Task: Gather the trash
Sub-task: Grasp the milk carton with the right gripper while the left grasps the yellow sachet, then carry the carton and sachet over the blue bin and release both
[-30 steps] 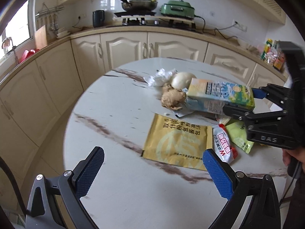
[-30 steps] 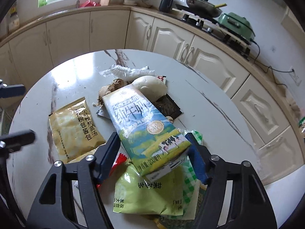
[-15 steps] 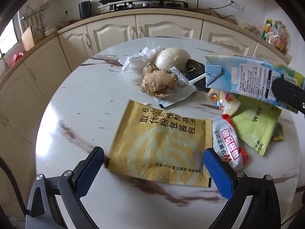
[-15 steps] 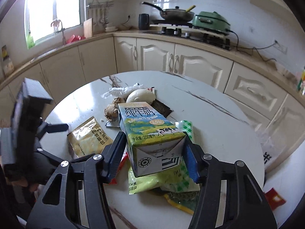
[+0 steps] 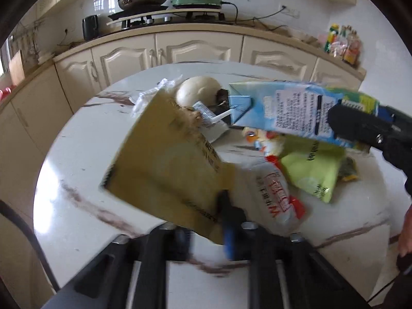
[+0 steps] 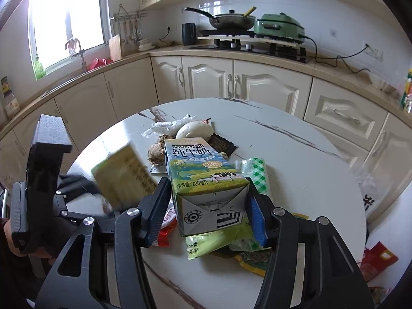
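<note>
**Two Pieces of Trash Held Up, More Left on the Table**

The yellow packet [image 5: 164, 159] was pinched at its near edge by the left gripper [image 5: 226, 221]. Its jaws had just snapped closed on it, and the far end of the packet tipped up off the round table [image 5: 72, 170]. The milk carton [image 6: 203, 180] sat squeezed between the two pads of the right gripper [image 6: 208, 213], held above the other trash. Those jaws had been closing a little on the carton too.

To do this step well, I think both grips should stay tight. The packet was thin and floppy, so it could slip out. A slow lift would be safer than a fast one. The carton's straw [image 5: 221, 116] poked out toward the packet, so the two hands should keep apart.

Under the carton lay a green wrapper [image 5: 311, 172] and a red and white wrapper [image 5: 275, 195]. Farther back sat a white bun [image 6: 195, 130], a brown lump [image 6: 157, 152] and crumpled plastic [image 6: 164, 126].

The table's left side and far right side were bare, so there was room to move there. The table edge was close to the left hand. Cupboards [image 6: 247, 82] stood well behind.
</note>
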`<state>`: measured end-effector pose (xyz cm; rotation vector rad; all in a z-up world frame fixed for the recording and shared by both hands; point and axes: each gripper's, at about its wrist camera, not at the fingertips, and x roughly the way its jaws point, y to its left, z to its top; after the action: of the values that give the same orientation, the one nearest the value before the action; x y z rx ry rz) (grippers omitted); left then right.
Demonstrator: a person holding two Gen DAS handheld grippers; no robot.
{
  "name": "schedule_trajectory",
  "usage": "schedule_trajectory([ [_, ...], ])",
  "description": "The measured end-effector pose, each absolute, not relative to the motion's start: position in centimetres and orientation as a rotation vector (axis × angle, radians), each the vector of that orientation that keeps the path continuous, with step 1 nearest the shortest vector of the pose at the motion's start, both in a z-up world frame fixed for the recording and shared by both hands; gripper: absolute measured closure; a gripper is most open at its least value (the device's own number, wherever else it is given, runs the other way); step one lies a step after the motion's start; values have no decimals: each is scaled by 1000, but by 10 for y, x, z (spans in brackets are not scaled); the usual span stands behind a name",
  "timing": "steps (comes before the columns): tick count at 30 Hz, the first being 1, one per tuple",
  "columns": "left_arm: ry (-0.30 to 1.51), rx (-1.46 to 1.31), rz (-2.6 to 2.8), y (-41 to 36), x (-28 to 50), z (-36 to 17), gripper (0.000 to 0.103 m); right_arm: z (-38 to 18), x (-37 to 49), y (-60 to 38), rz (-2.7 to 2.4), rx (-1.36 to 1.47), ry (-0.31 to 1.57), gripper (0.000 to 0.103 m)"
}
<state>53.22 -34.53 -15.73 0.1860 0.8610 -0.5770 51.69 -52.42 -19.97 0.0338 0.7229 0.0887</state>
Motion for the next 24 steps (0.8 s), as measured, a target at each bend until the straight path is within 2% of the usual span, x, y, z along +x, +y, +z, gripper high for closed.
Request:
schedule_trajectory([
  [3, 865, 145, -636, -337, 532, -158, 100, -198, 514, -520, 90, 39, 718, 50],
  [14, 816, 31, -717, -285, 518, -140, 101, -185, 505, -492, 101, 31, 688, 54],
  [24, 723, -45, -669, -181, 486, -102, 101, -147, 506, -424, 157, 8, 562, 57],
])
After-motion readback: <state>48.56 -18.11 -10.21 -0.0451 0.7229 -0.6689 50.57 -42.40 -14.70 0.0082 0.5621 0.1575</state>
